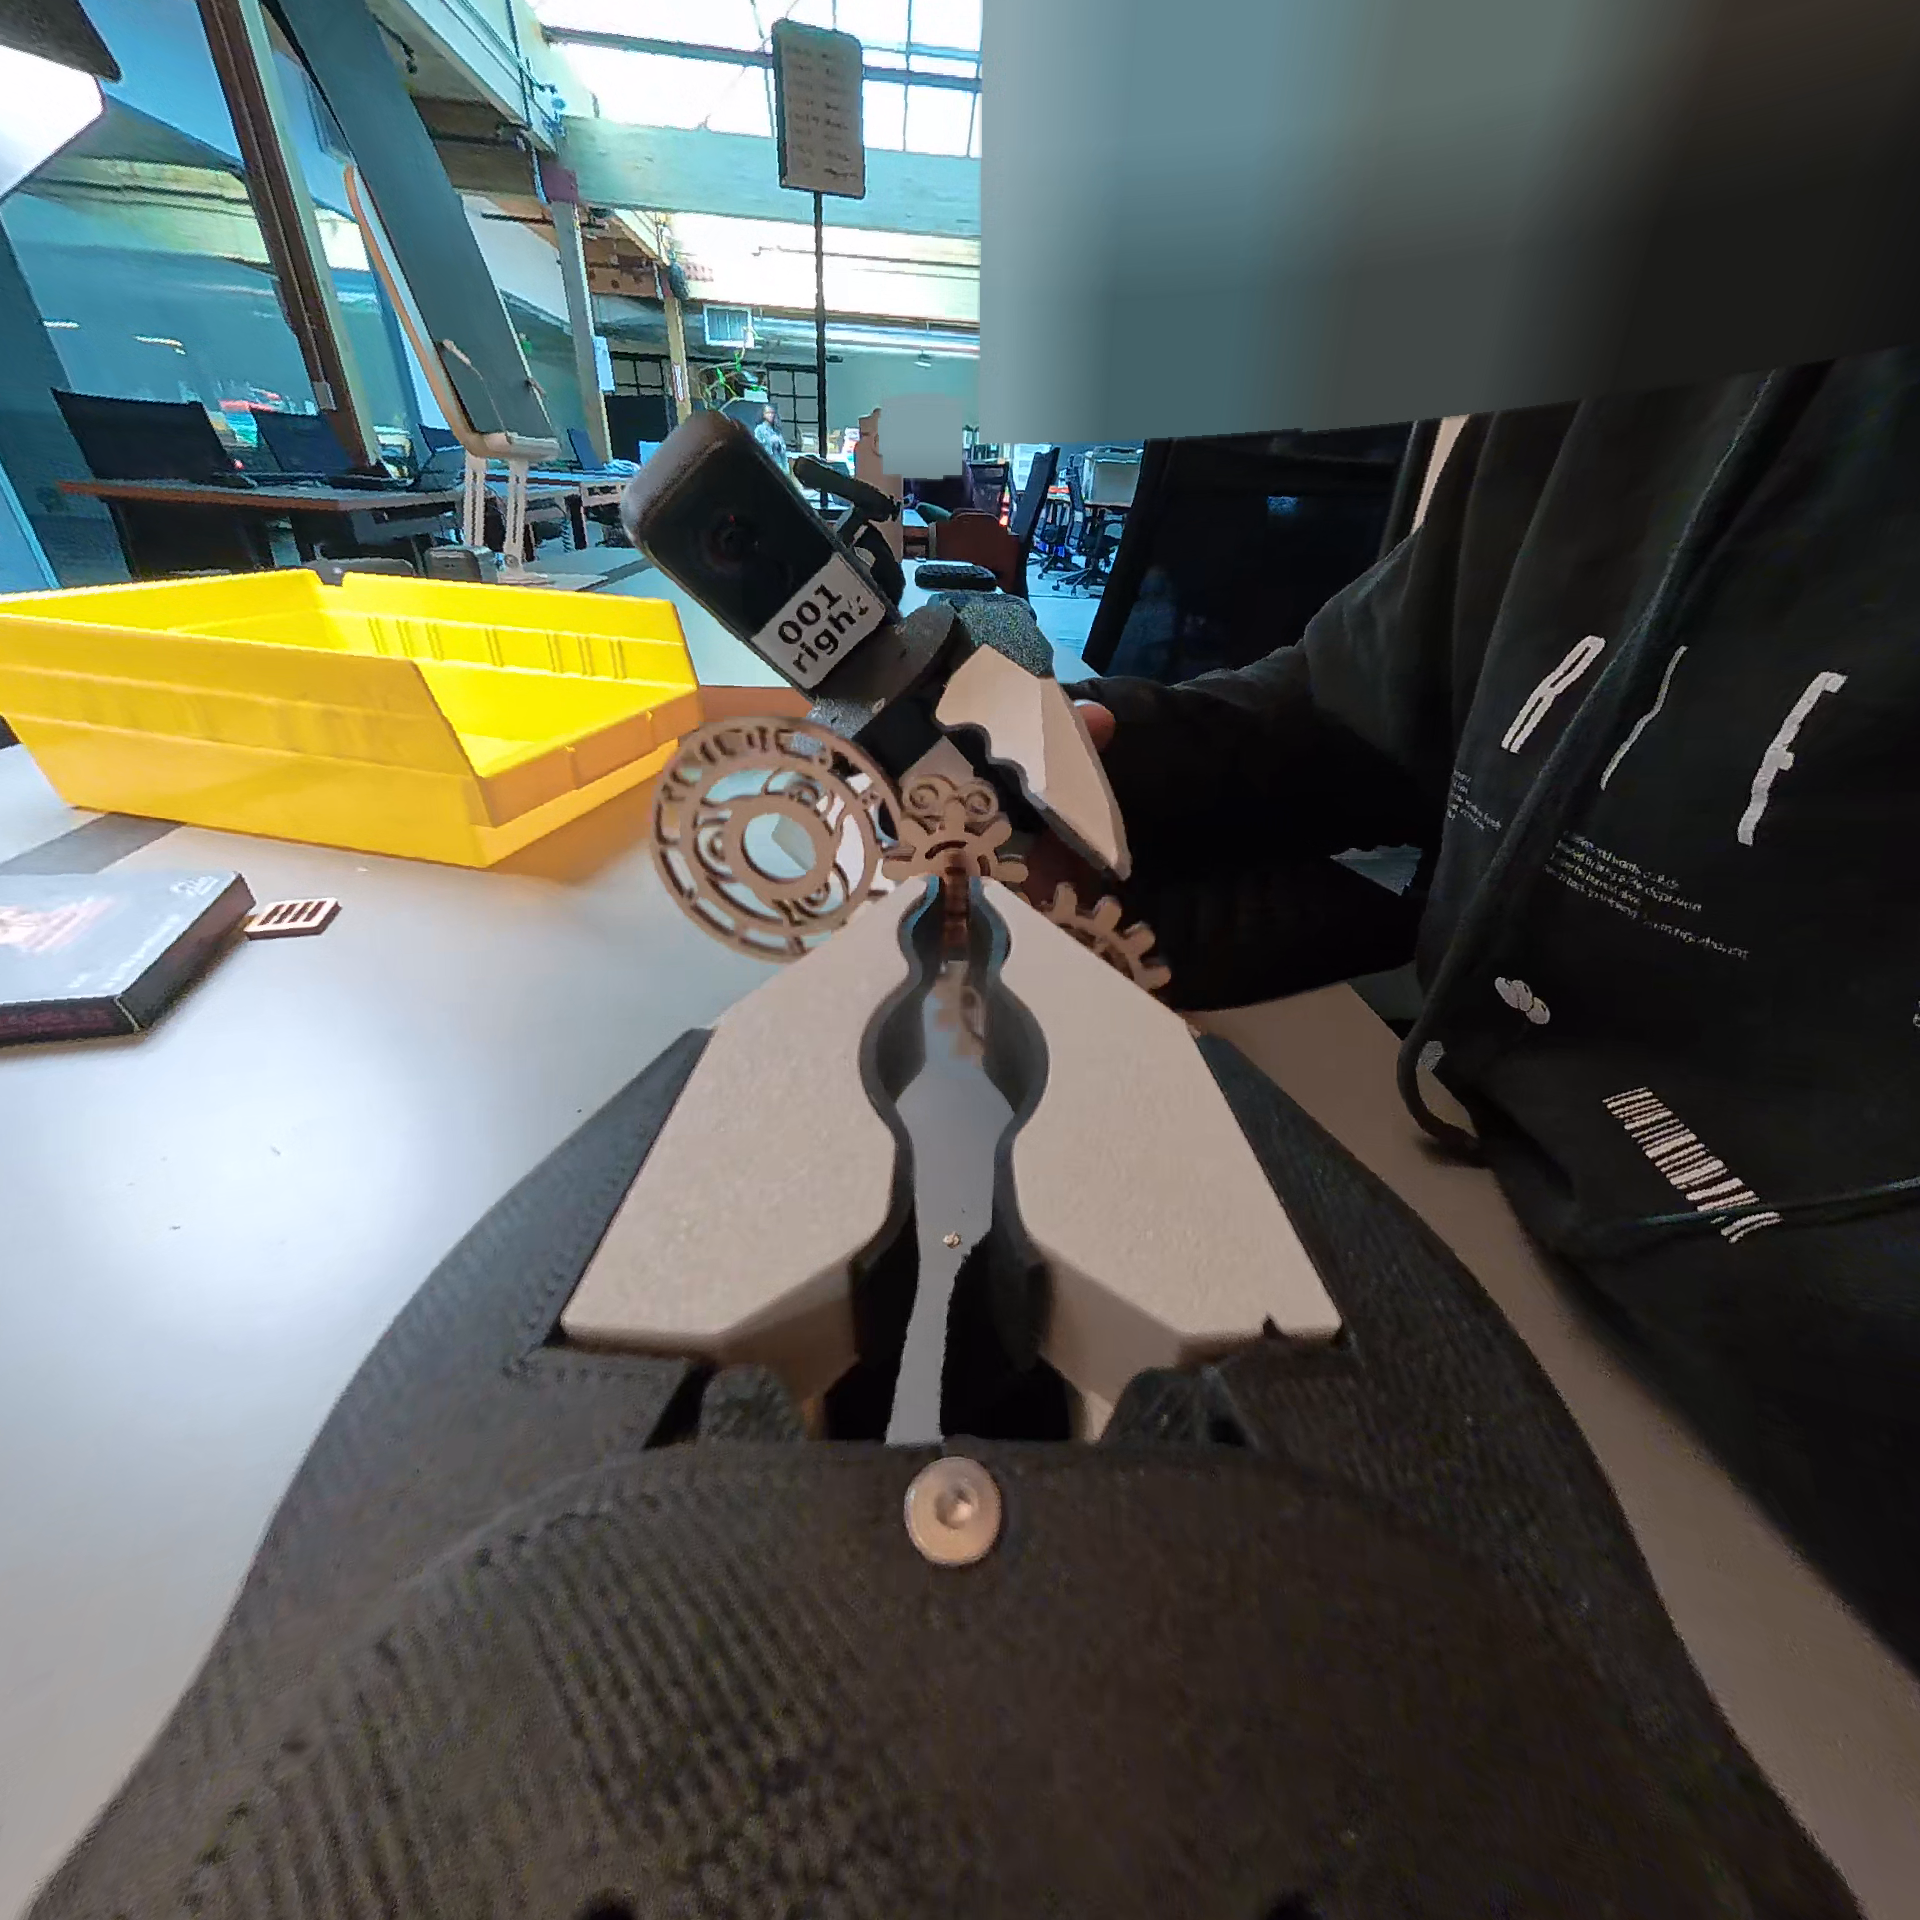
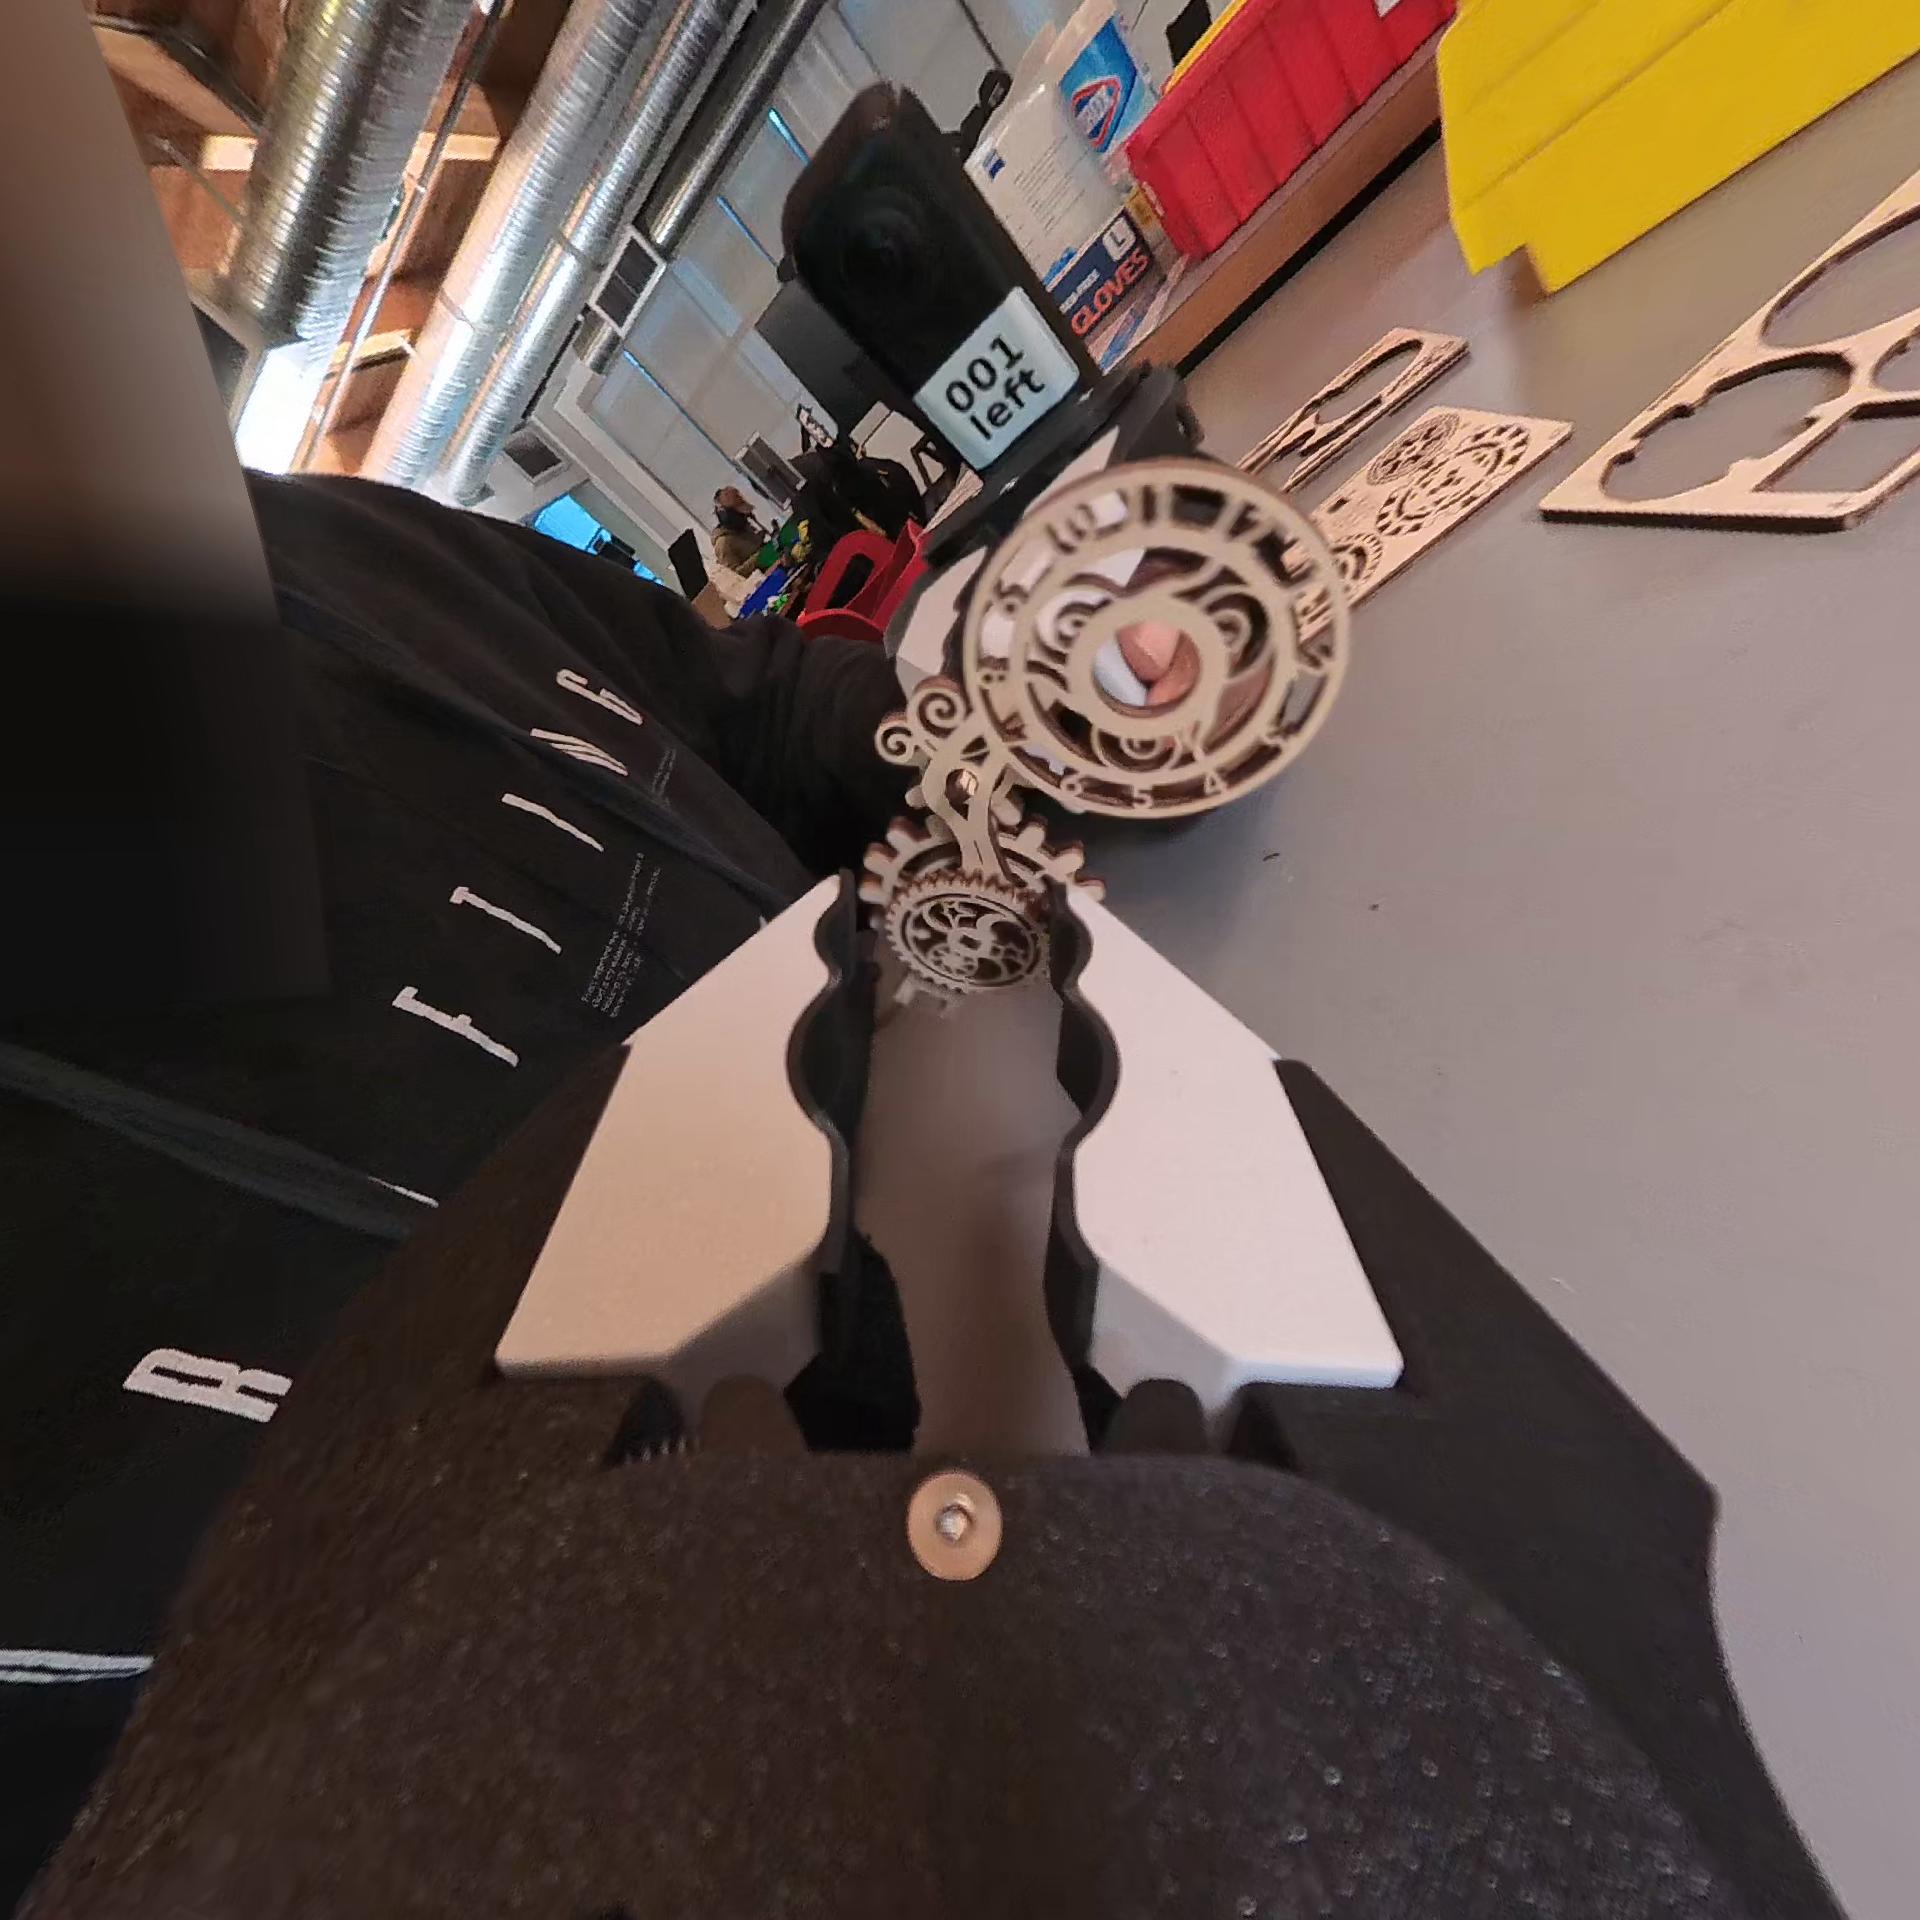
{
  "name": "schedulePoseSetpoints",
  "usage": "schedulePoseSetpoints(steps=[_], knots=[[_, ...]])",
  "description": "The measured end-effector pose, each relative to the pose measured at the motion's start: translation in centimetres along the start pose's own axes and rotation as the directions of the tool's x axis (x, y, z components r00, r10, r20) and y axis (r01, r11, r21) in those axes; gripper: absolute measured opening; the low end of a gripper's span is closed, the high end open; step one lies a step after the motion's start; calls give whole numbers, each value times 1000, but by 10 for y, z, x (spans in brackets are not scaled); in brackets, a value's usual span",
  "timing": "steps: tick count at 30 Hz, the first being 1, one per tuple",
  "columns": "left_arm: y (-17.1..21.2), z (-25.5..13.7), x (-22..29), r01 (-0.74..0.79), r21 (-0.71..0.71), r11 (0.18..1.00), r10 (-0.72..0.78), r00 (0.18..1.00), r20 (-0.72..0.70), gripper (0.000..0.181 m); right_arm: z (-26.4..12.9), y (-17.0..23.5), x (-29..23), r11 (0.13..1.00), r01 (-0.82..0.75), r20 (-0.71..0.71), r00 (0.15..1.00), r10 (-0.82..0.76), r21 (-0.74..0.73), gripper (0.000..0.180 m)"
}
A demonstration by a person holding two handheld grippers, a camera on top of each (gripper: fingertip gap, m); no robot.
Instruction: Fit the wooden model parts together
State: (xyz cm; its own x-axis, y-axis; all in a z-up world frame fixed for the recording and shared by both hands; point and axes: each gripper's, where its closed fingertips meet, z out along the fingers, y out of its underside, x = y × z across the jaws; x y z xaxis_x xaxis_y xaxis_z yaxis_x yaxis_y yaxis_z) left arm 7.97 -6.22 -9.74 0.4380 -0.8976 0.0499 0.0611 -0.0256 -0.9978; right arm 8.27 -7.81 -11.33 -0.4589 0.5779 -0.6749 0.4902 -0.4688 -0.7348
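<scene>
A wooden clock-face ring (image 1: pixel 774 836) joined to a scroll piece and small gears is held in the air between both grippers. My left gripper (image 1: pixel 951 920) is shut on a thin wooden part of this model, seen edge-on at its fingertips. My right gripper (image 2: pixel 961 914) is shut across a round wooden gear (image 2: pixel 966 935) at the model's lower end. The clock-face ring (image 2: pixel 1153 644) stands just beyond that gear. The right gripper's white finger (image 1: pixel 1029 727) shows past the model in the left wrist view. The left gripper's camera (image 2: pixel 914 249) shows behind the ring.
A yellow bin (image 1: pixel 343 707), a dark box (image 1: pixel 104 956) and a small wooden piece (image 1: pixel 296 916) lie on the grey table. Punched-out wooden sheets (image 2: pixel 1766 364) and a patterned sheet (image 2: pixel 1444 478) lie to the right. A person in a black hoodie (image 1: pixel 1662 831) is close by. Only a small space, under 4 cm, lies between the two pairs of fingers.
</scene>
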Motion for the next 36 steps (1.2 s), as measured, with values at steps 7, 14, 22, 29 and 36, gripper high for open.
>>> schedulePoseSetpoints(steps=[7, 14, 22, 29, 36], knots=[[9, 2, -2, 15, -43, 999, -15, 1000, 9, 1, -13, -15, 8, 997, 51, -89, 995, -45, 66, 31], [15, 3, -2, -1, -79, 997, 2, 1000, 10, 1, -4, -8, 15, 999, 6, -97, 995, -1, 46, 20], [23, 2, -1, -112, -183, 977, 118, 993, 24, 3, -4, -3, 14, 985, -162, 9, 987, 161, 57, 15], [18, 0, 0, 93, -138, 986, -98, 995, -28, 17, -6, -6, 20, 972, -216, 35, 976, 213, 88, 16], [19, -2, -3, 142, -139, 980, -147, 989, -25, 0, -4, 1, 22, 980, -195, 0, 981, 195, 45, 12]])
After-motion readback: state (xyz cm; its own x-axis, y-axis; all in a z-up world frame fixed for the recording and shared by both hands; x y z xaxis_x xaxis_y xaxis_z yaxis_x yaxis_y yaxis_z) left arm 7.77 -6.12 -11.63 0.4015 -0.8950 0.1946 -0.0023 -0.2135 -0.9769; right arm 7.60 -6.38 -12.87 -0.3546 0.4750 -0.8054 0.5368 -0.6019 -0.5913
